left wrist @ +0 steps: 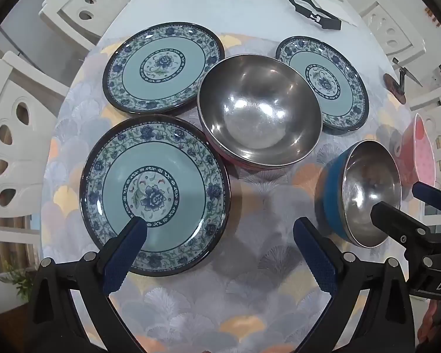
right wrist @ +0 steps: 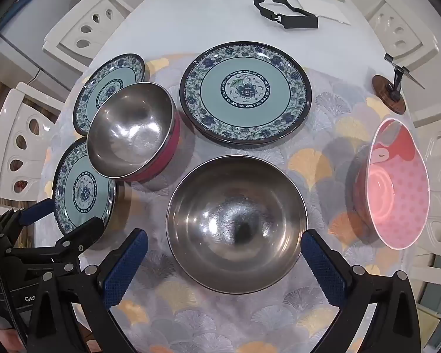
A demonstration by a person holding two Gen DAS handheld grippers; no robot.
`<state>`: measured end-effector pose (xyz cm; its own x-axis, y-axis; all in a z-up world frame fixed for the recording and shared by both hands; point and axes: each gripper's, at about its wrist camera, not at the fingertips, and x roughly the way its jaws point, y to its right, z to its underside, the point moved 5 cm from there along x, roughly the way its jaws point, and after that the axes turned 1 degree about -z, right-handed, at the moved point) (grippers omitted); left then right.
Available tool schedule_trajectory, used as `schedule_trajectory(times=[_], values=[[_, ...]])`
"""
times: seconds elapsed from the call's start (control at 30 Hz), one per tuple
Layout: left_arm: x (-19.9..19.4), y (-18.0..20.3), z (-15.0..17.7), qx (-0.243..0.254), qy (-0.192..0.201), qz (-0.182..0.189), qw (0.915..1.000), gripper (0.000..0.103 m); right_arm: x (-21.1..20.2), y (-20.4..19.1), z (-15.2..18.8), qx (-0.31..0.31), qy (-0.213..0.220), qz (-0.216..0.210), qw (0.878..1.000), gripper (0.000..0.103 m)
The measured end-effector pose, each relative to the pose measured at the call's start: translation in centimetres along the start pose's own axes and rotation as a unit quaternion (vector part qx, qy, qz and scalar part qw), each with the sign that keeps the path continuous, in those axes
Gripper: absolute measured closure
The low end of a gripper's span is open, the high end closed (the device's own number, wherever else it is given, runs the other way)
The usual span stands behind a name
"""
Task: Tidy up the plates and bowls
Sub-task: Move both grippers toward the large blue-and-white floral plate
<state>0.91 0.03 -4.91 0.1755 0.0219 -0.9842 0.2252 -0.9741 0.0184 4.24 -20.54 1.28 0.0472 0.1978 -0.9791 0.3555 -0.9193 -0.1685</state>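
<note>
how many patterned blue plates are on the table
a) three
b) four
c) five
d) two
a, the left wrist view shows three: a near plate, a far left plate and a far right plate partly behind the steel bowl.

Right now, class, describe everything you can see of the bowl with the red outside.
The red bowl has a shiny steel-looking inside and a red outer wall. It looks empty and stands upright on the patterned tablecloth, among three blue flowered plates. In both views it hides part of the small plate behind it; whether they touch cannot be told. No gripper touches it.
</note>
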Motion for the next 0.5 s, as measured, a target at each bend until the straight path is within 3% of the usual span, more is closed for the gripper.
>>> schedule_trajectory(times=[0.5], values=[[-0.21, -0.16, 0.10, -0.004, 0.000, 0.001, 1.0000, 0.003, -0.32, 0.41, 0.00, 0.007, 0.006, -0.003, 1.000, 0.000]])
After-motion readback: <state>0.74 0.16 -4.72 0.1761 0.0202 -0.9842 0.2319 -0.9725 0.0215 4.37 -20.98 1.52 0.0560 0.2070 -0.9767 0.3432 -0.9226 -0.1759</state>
